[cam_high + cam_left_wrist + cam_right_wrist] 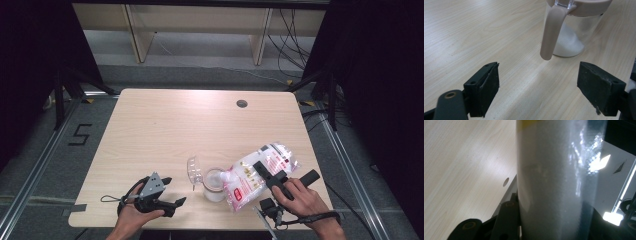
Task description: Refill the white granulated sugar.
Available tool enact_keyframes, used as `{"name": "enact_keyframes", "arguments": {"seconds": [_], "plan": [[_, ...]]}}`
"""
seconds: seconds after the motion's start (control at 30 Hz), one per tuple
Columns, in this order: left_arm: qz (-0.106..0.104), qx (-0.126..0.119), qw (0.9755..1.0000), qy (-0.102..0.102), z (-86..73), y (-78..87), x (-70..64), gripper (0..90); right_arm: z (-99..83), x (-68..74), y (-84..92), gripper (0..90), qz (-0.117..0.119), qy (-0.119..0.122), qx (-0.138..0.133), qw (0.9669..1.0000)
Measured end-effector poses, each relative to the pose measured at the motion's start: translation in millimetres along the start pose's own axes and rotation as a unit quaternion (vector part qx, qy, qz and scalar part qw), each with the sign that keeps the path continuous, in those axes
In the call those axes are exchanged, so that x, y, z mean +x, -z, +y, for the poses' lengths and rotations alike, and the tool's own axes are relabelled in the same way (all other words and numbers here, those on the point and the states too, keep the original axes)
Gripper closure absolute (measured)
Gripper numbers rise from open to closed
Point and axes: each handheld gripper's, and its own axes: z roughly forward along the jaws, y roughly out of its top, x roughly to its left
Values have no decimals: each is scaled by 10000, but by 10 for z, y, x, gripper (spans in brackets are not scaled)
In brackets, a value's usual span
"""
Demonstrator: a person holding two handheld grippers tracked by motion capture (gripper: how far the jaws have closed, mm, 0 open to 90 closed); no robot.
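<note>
Between the right gripper's (263, 172) clenched jaws, a tilted bag (257, 175) of white grains leans over a jar (214, 186). White grains lie inside it. Nearby, the left gripper (167, 192) rests open.

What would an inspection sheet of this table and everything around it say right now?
Surface: pale wooden table, round hole near the far edge.
Job's things: clear jar holding white grains, its lid flipped open; plastic bag of white grains tilted over it.
Clutter: nothing seen.
Grippers: left hand-held gripper open, beside the jar; right hand-held gripper shut on the bag.
Cables: one trails from each gripper; more on the floor beyond.
Surroundings: wooden legs, dark curtains.
</note>
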Motion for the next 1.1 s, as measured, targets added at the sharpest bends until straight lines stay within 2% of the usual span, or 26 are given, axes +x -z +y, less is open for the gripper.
{"name": "enact_keyframes", "arguments": {"seconds": [0.73, 0.77, 0.87, 1.1], "plan": [[-14, 23, 10000, -40, 3, 5, 5, 177, -7, 2, 1, 708, 12, -4, -8, 10000], [-3, 20, 10000, 97, -3, 3, -10, 177, -8, 3, 2, 708, 11, -16, -10, 10000], [-1, 30, 10000, -53, 4, 7, 7, 177, -6, 1, 2, 709, 10, -7, -18, 10000], [6, 33, 10000, -40, 3, 8, 5, 177, -8, 2, 3, 710, 12, -16, -15, 10000]]}}
